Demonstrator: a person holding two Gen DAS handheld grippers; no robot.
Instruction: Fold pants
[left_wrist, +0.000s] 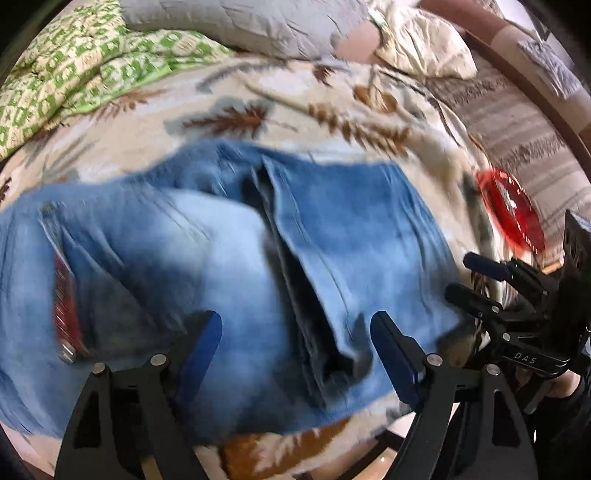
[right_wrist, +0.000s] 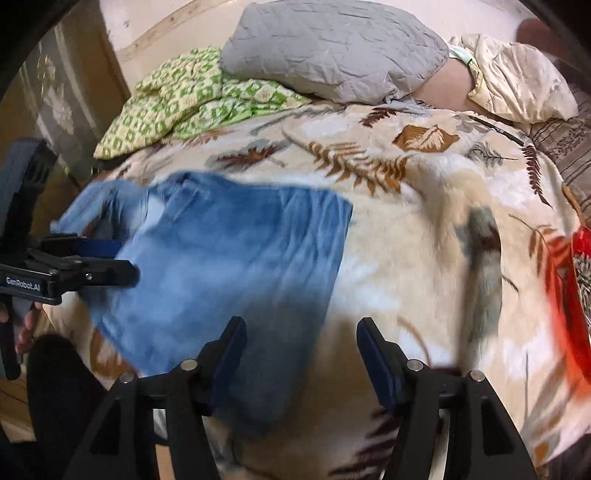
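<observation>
Blue jeans (left_wrist: 207, 240) lie folded on a leaf-patterned blanket (left_wrist: 258, 96), with a dark crease running down their middle. My left gripper (left_wrist: 295, 328) hovers over the near part of the jeans, jaws wide apart and nothing between the pads. In the right wrist view the jeans (right_wrist: 236, 251) lie left of centre. There my right gripper (right_wrist: 301, 328) stands open over the jeans' right edge and the bare blanket (right_wrist: 406, 258), holding nothing. Each gripper shows in the other's view: the right gripper (left_wrist: 461, 282) at the jeans' right side, the left gripper (right_wrist: 123, 258) at their left side.
A green-patterned quilt (right_wrist: 177, 107), a grey pillow (right_wrist: 332, 48) and a cream pillow (right_wrist: 517, 81) lie at the far side of the bed. A red round object (left_wrist: 513, 210) sits to the right of the jeans. The bed's near edge runs just below the grippers.
</observation>
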